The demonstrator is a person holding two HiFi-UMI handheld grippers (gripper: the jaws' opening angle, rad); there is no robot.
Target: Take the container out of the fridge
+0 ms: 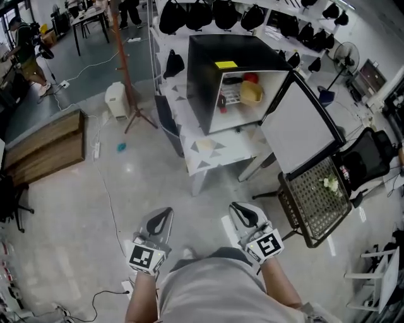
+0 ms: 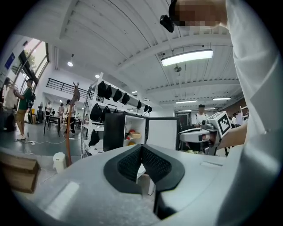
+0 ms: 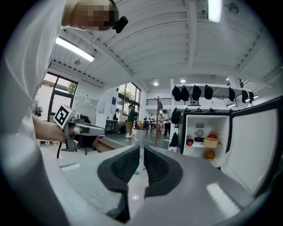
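Note:
A black mini fridge stands on a white table ahead of me, its door swung open to the right. On its shelf sits a yellow container, with a red item behind it and a dark bottle to its left. The right gripper view shows the container too, above an orange item. My left gripper and right gripper are held level near my body, far from the fridge. Both are shut with nothing between the pads.
A black mesh chair stands right of the table, under the open door. A coat stand and a white bin are left of the fridge, a wooden platform further left. Shelves with black bags run behind.

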